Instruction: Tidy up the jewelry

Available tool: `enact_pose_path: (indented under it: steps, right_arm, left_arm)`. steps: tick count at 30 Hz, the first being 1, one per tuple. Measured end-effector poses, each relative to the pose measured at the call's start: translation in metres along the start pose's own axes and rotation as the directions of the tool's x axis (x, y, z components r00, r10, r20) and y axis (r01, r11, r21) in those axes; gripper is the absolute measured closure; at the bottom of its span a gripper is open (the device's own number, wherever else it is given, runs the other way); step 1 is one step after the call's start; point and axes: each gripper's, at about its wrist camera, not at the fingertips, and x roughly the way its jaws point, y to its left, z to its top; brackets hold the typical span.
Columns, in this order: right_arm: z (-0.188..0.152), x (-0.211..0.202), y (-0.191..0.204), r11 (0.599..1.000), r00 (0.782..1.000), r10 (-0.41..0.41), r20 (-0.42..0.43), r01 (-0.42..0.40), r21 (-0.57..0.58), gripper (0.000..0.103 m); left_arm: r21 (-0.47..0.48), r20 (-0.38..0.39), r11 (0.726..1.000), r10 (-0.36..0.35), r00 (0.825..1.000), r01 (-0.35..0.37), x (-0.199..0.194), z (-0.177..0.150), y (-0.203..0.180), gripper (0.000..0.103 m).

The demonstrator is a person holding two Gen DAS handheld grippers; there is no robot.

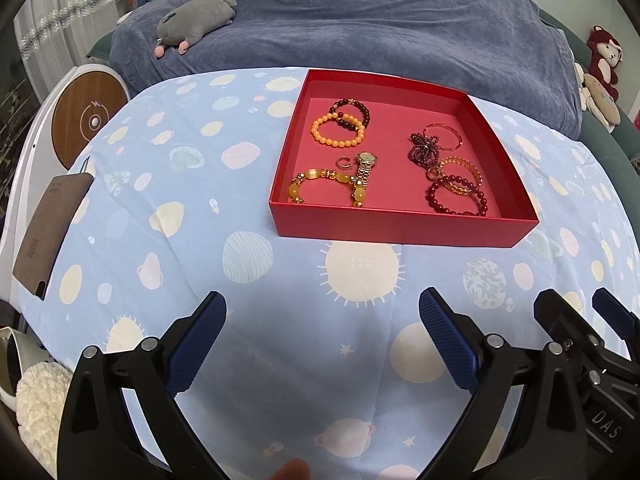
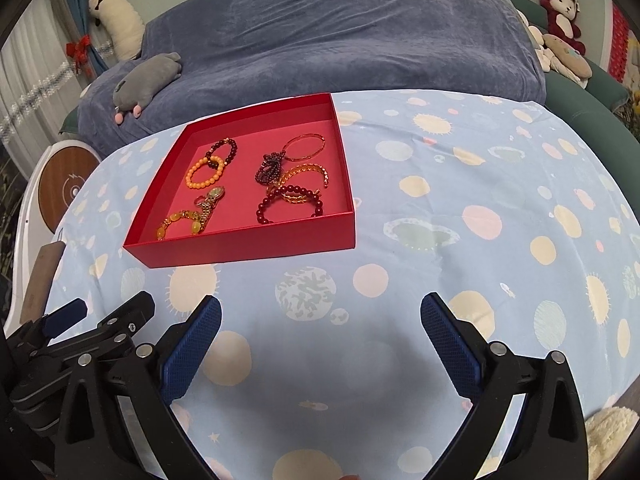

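Observation:
A red open box [image 1: 400, 228] [image 2: 248, 246] sits on the blue patterned tablecloth. Inside lie an orange bead bracelet [image 1: 338, 130] [image 2: 204, 172], a dark bead bracelet [image 1: 352, 110], a gold watch [image 1: 366, 166] [image 2: 212, 200], a yellow stone bracelet [image 1: 324, 188], a dark red bead bracelet [image 1: 456, 198] [image 2: 290, 202], a thin gold bangle [image 1: 442, 136] [image 2: 304, 147] and a dark beaded knot [image 1: 424, 148]. My left gripper [image 1: 322, 316] is open and empty, short of the box. My right gripper [image 2: 320, 318] is open and empty, to the right of the left one.
A brown notebook [image 1: 50, 232] lies at the table's left edge. A round wooden-topped device [image 1: 90, 118] stands beyond it. A blue-covered sofa [image 1: 360, 20] with a grey plush toy [image 1: 194, 18] is behind the table. Fluffy white fabric [image 1: 40, 400] lies at the near left.

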Motion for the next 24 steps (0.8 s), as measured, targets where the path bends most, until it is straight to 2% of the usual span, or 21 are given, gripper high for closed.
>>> enact_pose_path:
  steps: [14, 24]
  right_arm:
    - [0.015, -0.007, 0.006, 1.000, 0.999, 0.014, 0.033, -0.013, -0.014, 0.007]
    - [0.021, -0.011, 0.012, 0.999, 0.999, 0.021, 0.049, -0.020, -0.040, 0.007]
  left_arm:
    - [-0.010, 0.031, 1.000, 0.015, 0.999, -0.015, -0.008, 0.014, 0.002, 0.010]
    - [-0.052, 0.029, 0.999, -0.005, 1.000, 0.007, -0.007, 0.020, 0.008, 0.009]
